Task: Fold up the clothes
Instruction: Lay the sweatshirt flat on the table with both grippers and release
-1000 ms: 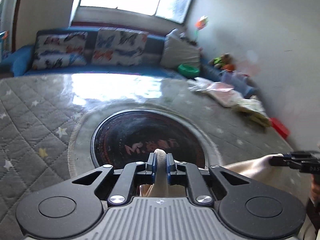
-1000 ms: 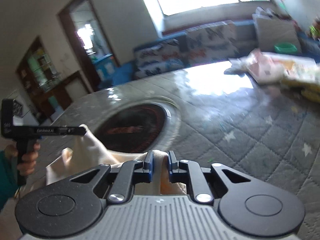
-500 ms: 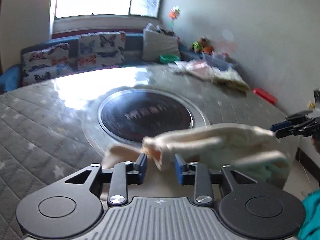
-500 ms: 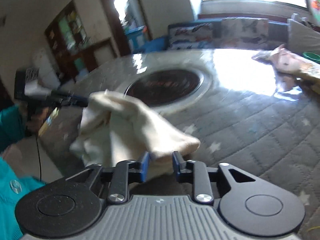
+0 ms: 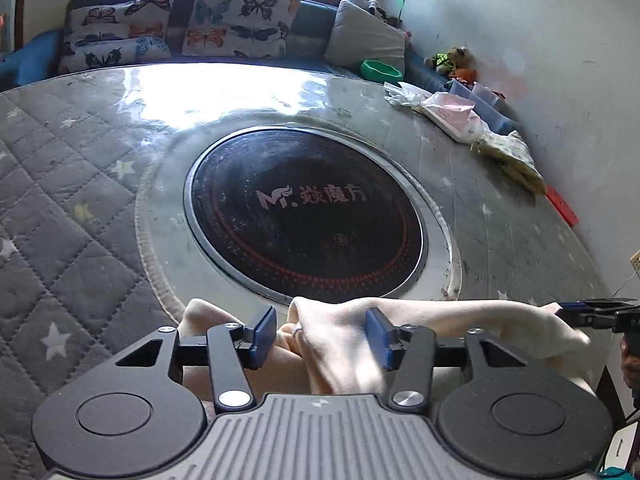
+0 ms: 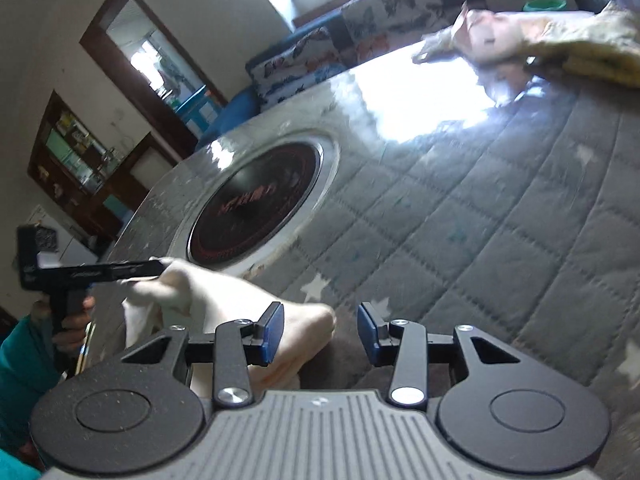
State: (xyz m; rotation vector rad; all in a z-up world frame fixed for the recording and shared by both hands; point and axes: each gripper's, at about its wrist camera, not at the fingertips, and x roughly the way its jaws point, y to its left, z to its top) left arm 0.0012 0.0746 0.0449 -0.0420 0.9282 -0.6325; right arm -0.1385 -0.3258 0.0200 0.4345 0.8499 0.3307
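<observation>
**Both claws spread wide over a cream garment at the table's near edge**

Closest in, the left gripper (image 5: 322,334) stands with its blue pads well apart; a bunched fold of the cream garment (image 5: 420,320) lies in the gap between them, not pinched. The right gripper (image 6: 320,334) is likewise spread wide — the rounded end of the cloth (image 6: 304,322) sits just inside its left pad, while the right pad has only grey quilting behind it. From each wrist view the other tool shows at the cloth's far end: the right one's tips (image 5: 592,314) at the garment's right corner, the left one's tips (image 6: 120,270) against the cloth on the left.

The garment lies crumpled in a long band along the near edge of the round table (image 5: 80,168), which is covered by a grey quilted cover with stars under a glossy clear sheet. Just beyond the cloth is the dark circular cooktop (image 5: 304,216) set into the table's middle, printed with a logo.

Farther off — at the table's far right — lie a pink packet (image 5: 452,114) and a yellowish folded cloth (image 5: 512,156). Behind the table, butterfly-print cushions (image 5: 240,20) rest on a blue sofa beside a green bowl (image 5: 380,70).
</observation>
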